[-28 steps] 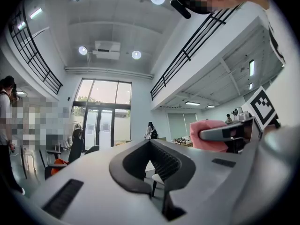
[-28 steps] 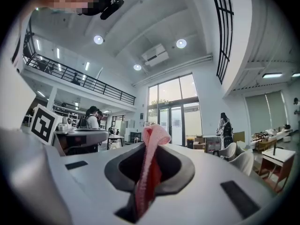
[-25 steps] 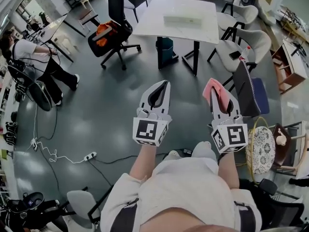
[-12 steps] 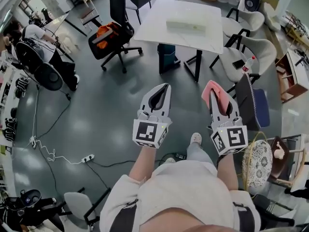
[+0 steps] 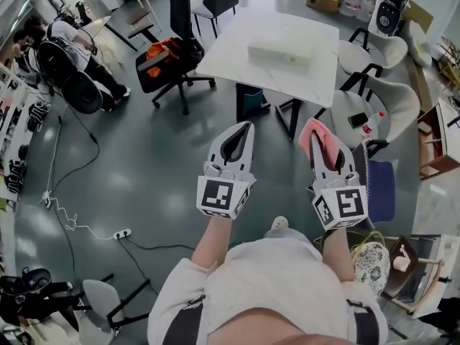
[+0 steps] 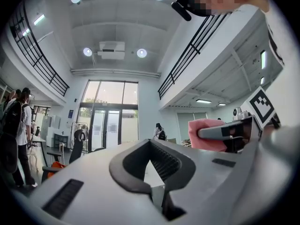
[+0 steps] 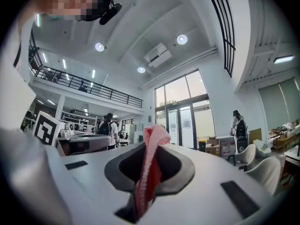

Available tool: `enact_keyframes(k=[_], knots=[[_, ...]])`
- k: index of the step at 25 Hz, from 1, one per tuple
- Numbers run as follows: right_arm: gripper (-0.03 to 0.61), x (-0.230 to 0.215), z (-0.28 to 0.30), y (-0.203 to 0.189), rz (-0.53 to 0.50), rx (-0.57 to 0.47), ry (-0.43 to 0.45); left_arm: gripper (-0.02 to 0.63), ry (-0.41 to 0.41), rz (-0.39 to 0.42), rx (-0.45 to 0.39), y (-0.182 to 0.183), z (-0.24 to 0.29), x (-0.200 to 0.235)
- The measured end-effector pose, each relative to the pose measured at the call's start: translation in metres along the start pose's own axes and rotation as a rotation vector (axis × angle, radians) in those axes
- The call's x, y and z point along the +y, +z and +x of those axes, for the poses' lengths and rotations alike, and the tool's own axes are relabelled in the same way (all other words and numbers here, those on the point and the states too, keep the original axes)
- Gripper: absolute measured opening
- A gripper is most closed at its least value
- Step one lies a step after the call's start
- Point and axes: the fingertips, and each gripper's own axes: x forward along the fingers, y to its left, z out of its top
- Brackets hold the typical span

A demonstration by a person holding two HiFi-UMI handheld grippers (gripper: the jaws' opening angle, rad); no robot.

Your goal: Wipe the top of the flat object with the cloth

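— Pink cloth [image 5: 321, 139]: soft, nubbly weave recorded.
— The left claw [image 5: 246, 128] is noted as matt grey plastic, with ribbed black lining.
— Dark floor [image 5: 144, 171]: glossy, lights mirrored. White table [image 5: 230, 42]: smooth.

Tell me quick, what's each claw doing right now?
Left claw: shut, holding nothing.
Right claw: shut on the pink cloth.
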Motion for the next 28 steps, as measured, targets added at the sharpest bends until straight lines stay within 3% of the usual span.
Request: enact_keyframes(k=[9,16,28], knots=[[0.036,-0.065,0.026,-0.001,0.013,-0.002,0.080,0.006,0.044,0.025,-0.010,0.000,0.067,-0.026],[0.035,-0.077,0.047,-0.010,0.023,0.013,0.106,0.006,0.061,0.023,0.012,-0.009,0.089,-0.017],[0.036,-0.099,0.126,-0.025,0.063,0.018,-0.016,0.006,-0.020,0.003,0.023,-0.035,0.152,0.048]])
